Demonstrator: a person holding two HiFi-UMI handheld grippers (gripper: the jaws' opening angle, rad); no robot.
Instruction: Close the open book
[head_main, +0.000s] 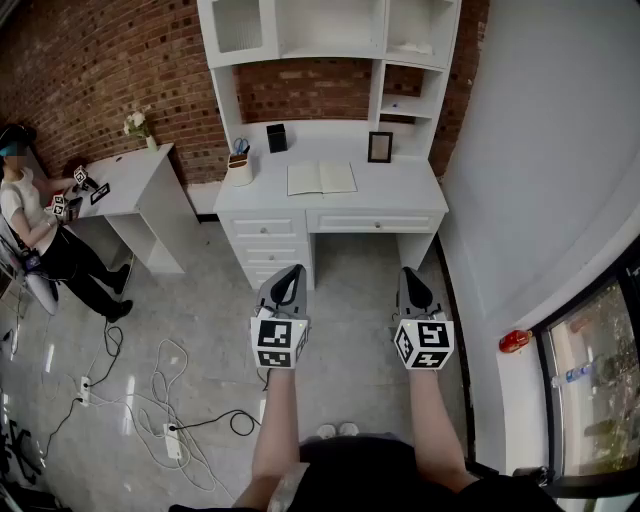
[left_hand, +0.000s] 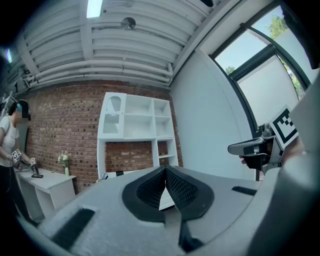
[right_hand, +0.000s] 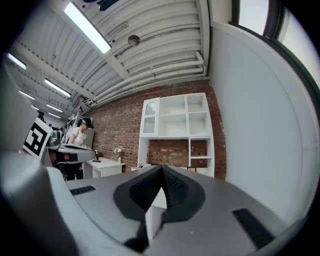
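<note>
Brick-walled room, white desk ahead

A red brick wall (head_main: 100, 70) backs a grey floor (head_main: 350, 262) and a white desk (head_main: 405, 182) with a shelf hutch (head_main: 330, 56). The open book (head_main: 321, 178) lies flat mid-desktop. The left gripper (head_main: 291, 272) and right gripper (head_main: 409, 274) hover over the floor, well apart from the book, jaws together and empty.

Bright, even light comes from ceiling tubes (right_hand: 87, 27) and a window (left_hand: 245, 47); shadows are soft. Both gripper views bulge strongly, with black corners; the head view bends at its edges.
</note>
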